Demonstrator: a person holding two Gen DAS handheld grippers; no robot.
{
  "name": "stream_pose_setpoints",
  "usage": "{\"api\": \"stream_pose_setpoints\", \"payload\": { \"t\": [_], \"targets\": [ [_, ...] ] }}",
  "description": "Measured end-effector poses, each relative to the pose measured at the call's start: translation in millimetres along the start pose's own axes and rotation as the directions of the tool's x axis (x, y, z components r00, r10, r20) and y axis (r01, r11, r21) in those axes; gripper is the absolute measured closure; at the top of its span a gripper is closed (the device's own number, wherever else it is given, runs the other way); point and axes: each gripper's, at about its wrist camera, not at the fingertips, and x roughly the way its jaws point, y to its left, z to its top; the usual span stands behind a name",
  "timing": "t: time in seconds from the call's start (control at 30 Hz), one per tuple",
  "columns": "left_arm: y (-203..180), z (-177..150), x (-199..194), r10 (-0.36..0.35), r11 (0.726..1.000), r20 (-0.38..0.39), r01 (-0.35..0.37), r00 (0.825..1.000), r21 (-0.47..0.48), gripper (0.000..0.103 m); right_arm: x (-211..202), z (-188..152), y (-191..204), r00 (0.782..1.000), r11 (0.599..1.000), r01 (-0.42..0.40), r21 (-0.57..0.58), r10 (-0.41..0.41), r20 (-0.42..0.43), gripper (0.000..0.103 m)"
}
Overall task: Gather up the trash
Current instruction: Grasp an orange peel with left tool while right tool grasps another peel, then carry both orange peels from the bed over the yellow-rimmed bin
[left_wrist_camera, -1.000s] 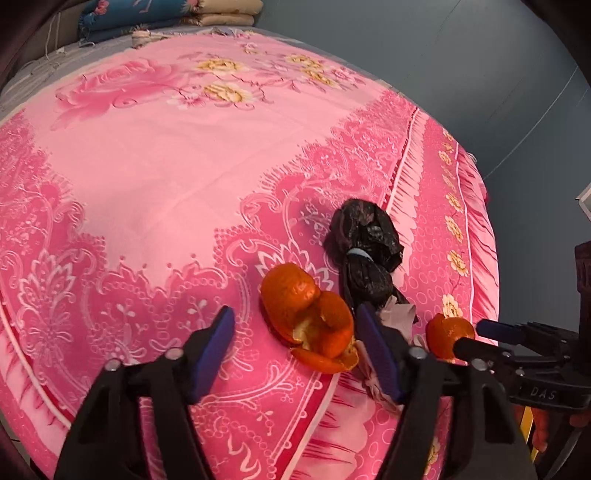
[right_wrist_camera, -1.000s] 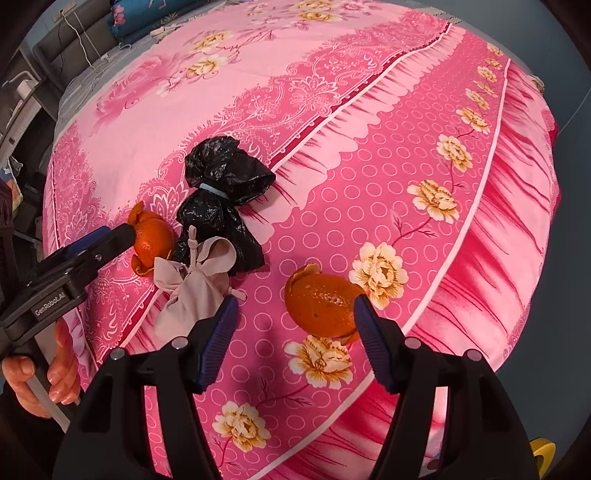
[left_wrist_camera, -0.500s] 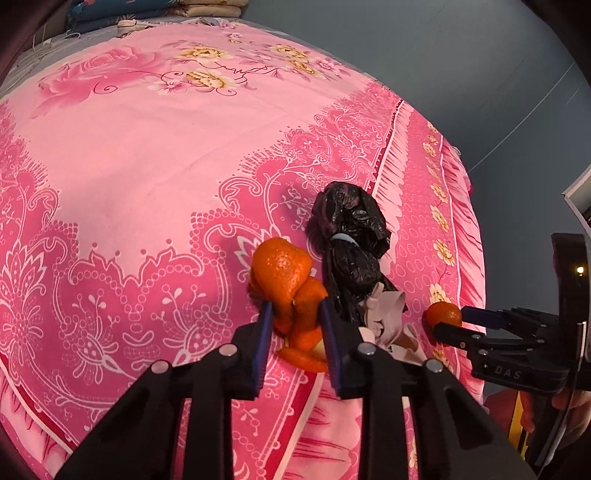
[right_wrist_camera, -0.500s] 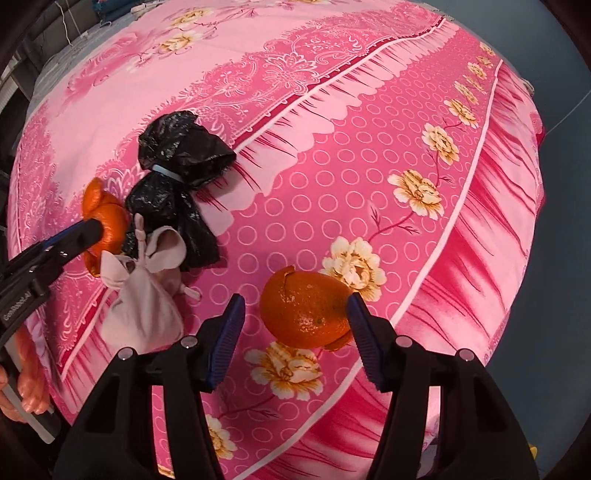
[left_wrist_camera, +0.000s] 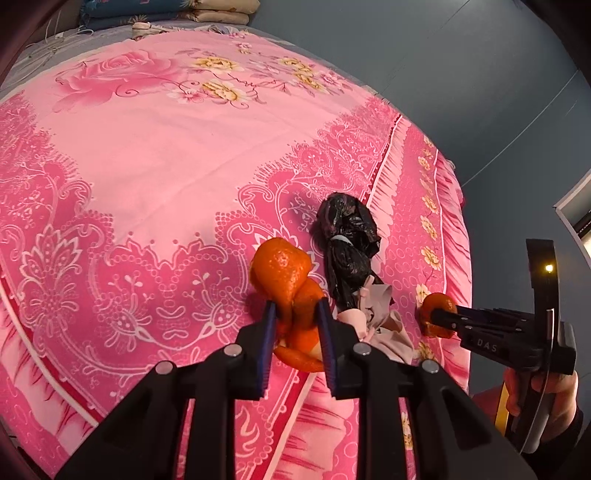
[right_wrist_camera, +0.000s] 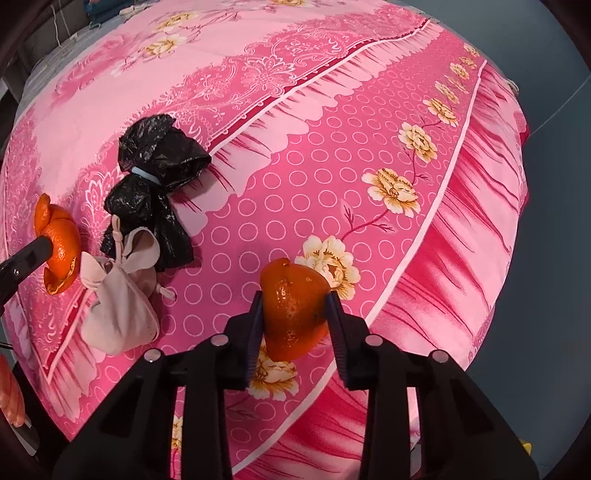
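Note:
A curled orange peel [left_wrist_camera: 282, 266] lies on the pink flowered bedspread [left_wrist_camera: 155, 155], and my left gripper [left_wrist_camera: 296, 305] has its closing jaws pressed on the peel's near end. A second, cup-shaped orange peel [right_wrist_camera: 291, 325] sits between the closing jaws of my right gripper [right_wrist_camera: 295, 295], both blue pads against its sides. Between the two peels lie a tied black plastic bag [right_wrist_camera: 155, 184] and a knotted beige pouch [right_wrist_camera: 118, 310]. The left wrist view shows the right gripper's fingers [left_wrist_camera: 448, 318] on its peel [left_wrist_camera: 434, 308] near the bed's edge.
The bedspread [right_wrist_camera: 369, 155] drops off at its fringed edge to the right, with grey floor beyond. Folded bedding [left_wrist_camera: 177, 11] is stacked at the far end. A person's hand [left_wrist_camera: 543, 398] holds the right gripper's handle.
Both grippers went from open beside their peels to closed on them. The left gripper moved forward over its peel first; the right stayed over the second peel and closed last.

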Motion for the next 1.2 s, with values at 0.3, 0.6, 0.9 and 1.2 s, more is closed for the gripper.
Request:
{"api": "stream_pose_setpoints", "payload": {
  "t": [0.3,0.6,0.9,1.2],
  "targets": [
    [-2,-10,-54,0.065,0.998,0.098,-0.065,0.993,0.005,0.082,-70,-37,8,0.985,0.992,-0.125,-0.021,0.127,0.117,0.074],
    [-39,-36,-105,0.008,0.997,0.155,-0.021,0.988,0.081,0.082,-162,-91,13,0.942,0.979,-0.193,-0.067,0.204,0.268,0.074],
    [-104,-65,-154,-0.095,0.973,0.211,0.045,0.973,0.227,0.082,-238,-154,-10,0.89,0.975,-0.221,-0.031,0.214,0.402,0.074],
    [-154,-90,-196,-0.17,0.943,0.244,0.086,0.955,0.322,0.082,-294,-202,-50,0.823,0.973,-0.229,0.035,0.175,0.54,0.074]
  ]
}}
